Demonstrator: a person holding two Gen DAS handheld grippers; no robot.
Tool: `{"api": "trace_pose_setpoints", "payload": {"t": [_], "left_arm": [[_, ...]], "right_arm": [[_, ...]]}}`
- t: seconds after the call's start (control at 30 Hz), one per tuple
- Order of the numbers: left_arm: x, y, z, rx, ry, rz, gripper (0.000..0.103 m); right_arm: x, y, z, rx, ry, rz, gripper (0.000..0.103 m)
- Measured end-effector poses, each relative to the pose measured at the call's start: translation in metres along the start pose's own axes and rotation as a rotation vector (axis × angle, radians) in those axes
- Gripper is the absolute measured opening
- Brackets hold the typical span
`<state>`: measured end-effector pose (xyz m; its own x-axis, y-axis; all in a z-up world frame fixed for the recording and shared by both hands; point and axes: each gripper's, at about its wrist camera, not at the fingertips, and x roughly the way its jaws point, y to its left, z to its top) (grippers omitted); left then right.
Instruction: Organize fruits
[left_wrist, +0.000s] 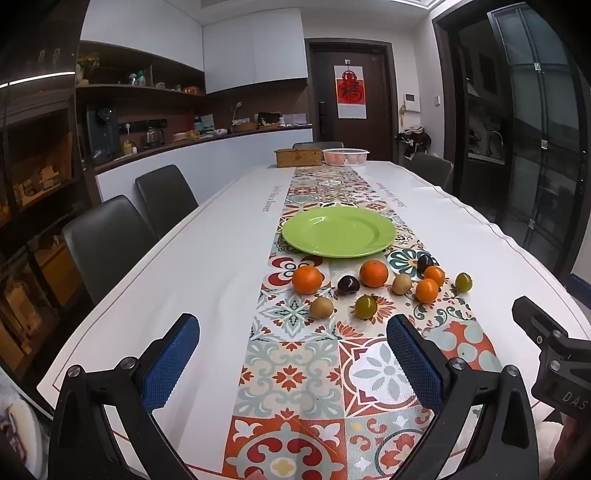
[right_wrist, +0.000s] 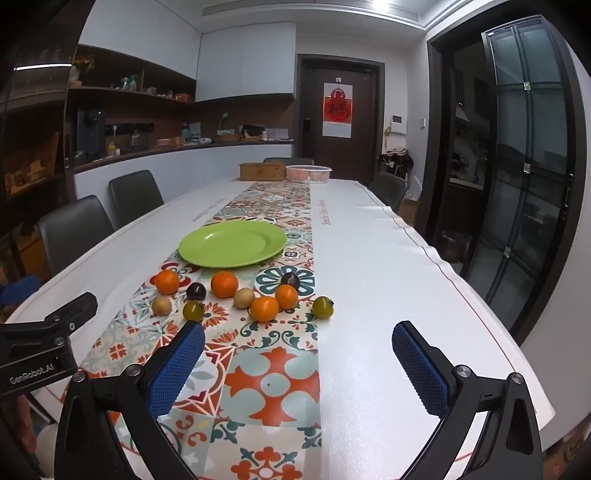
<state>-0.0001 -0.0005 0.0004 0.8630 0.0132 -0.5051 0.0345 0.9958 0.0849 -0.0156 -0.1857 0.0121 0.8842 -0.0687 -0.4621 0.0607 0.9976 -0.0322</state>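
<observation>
A green plate (left_wrist: 338, 230) (right_wrist: 232, 243) lies bare on the patterned table runner. In front of it lie several small fruits: oranges (left_wrist: 307, 279) (right_wrist: 224, 284), dark plums (left_wrist: 348, 285) (right_wrist: 196, 291), tan round fruits (left_wrist: 321, 307) (right_wrist: 244, 297) and green-yellow tomatoes (left_wrist: 366, 306) (right_wrist: 323, 307). My left gripper (left_wrist: 293, 360) is open and empty, above the table's near end, short of the fruits. My right gripper (right_wrist: 299, 363) is open and empty, to the right of the left one, which shows at the left edge of its view (right_wrist: 44, 343).
A long table with a white cloth (left_wrist: 207, 251) and a tiled runner (right_wrist: 273, 384). A wooden box (left_wrist: 298, 157) and a white basket (left_wrist: 345, 156) stand at the far end. Dark chairs (left_wrist: 107, 240) line the left side; a glass door (right_wrist: 524, 184) is at right.
</observation>
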Motion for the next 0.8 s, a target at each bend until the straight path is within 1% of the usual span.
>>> {"api": "trace_pose_setpoints", "payload": {"t": [0.27,0.3,0.4,0.43,0.8], "left_arm": [[-0.0047,-0.0061,0.0008,-0.012,-0.021,0.007,0.103],[-0.0045,-0.0059,-0.0003,-0.001,-0.012,-0.007,0.103],[-0.0037,-0.0053,0.0009,-0.004,-0.016,-0.004,0.103],[-0.0082,0.0021,0.0003,-0.009,-0.023,-0.012,0.103],[-0.0088,0.0025,0.0004,-0.01,-0.026,-0.012,0.103]], "right_arm": [[-0.0002,0.0015,-0.0007,-0.001,0.004,0.002,0.103],[0.0002,0.0022,-0.0013,-0.004,0.002,0.002,0.103],[-0.0019,0.0043,-0.0005,-0.007,0.002,0.004,0.103],[-0.0018,0.0042,-0.0006,-0.006,0.002,0.004,0.103],[-0.0017,0.005,-0.0011,-0.006,0.0,0.007,0.103]]}}
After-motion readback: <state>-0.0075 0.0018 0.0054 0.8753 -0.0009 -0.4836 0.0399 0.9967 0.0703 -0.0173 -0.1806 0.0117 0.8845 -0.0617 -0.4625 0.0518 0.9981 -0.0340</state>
